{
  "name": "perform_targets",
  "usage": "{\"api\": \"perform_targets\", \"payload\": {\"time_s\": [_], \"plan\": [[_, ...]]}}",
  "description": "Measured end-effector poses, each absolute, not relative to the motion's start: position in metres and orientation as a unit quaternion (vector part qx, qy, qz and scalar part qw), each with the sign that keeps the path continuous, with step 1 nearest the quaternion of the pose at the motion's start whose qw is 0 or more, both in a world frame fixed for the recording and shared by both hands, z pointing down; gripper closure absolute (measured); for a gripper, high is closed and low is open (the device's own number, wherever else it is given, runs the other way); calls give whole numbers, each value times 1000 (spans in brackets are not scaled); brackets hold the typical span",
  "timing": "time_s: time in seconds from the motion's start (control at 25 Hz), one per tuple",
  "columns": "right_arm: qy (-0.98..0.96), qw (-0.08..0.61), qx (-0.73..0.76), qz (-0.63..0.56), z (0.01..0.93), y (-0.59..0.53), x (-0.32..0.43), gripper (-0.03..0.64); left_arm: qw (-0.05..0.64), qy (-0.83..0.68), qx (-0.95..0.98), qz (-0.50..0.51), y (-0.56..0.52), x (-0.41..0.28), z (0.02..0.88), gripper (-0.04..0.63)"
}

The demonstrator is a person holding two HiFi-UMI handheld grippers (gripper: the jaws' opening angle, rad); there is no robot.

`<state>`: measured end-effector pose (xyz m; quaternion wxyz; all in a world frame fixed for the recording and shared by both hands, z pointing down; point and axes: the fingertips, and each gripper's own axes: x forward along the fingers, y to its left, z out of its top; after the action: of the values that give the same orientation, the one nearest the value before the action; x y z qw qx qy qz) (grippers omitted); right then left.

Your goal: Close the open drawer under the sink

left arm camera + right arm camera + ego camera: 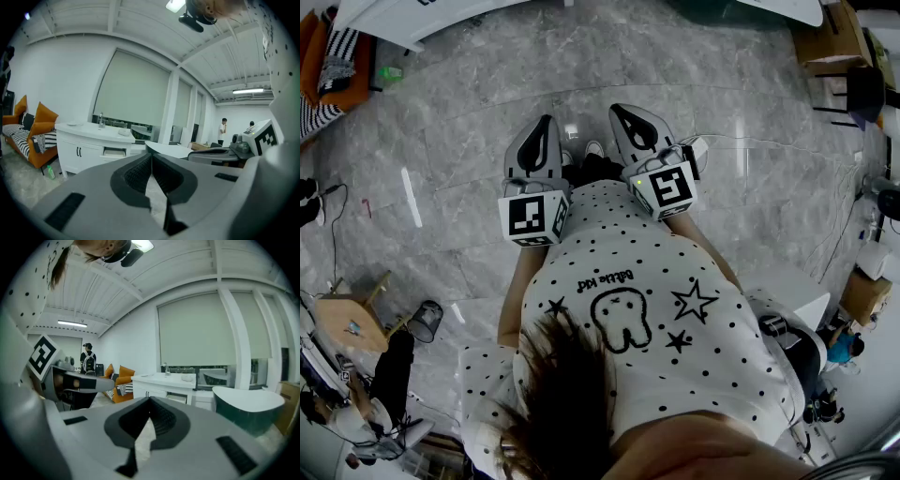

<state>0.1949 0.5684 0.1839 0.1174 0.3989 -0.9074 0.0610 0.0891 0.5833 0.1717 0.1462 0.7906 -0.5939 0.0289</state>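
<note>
Across the room, below the faucet [100, 120], the drawer [115, 152] hangs pulled out of the white sink cabinet [77, 151], well apart from the person. Left tongs [151, 158] and right tongs [150, 401] are both pressed together on nothing, carried side by side. That looks sensible to me, since closed tips can push a drawer front.
</note>
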Motion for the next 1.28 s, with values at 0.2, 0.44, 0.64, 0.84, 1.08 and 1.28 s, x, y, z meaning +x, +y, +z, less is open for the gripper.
{"api": "perform_targets", "payload": {"time_s": [0.2, 0.44, 0.64, 0.84, 1.08, 1.28], "plan": [[-910, 117, 394, 57, 181, 569, 196, 601, 143, -599, 788, 25, 584, 90, 168, 581], [-913, 117, 388, 53, 178, 565, 199, 603, 144, -603, 784, 22, 581, 93, 166, 582], [-913, 119, 386, 52, 181, 558, 213, 602, 149, -608, 780, 16, 576, 106, 170, 583], [-916, 102, 380, 71, 184, 554, 225, 601, 157, -609, 777, 9, 578, 117, 177, 581], [-918, 110, 373, 77, 190, 546, 220, 601, 169, -613, 772, -5, 571, 111, 178, 581], [-914, 121, 378, 84, 203, 530, 201, 601, 174, -616, 769, -3, 556, 88, 189, 583]]}}
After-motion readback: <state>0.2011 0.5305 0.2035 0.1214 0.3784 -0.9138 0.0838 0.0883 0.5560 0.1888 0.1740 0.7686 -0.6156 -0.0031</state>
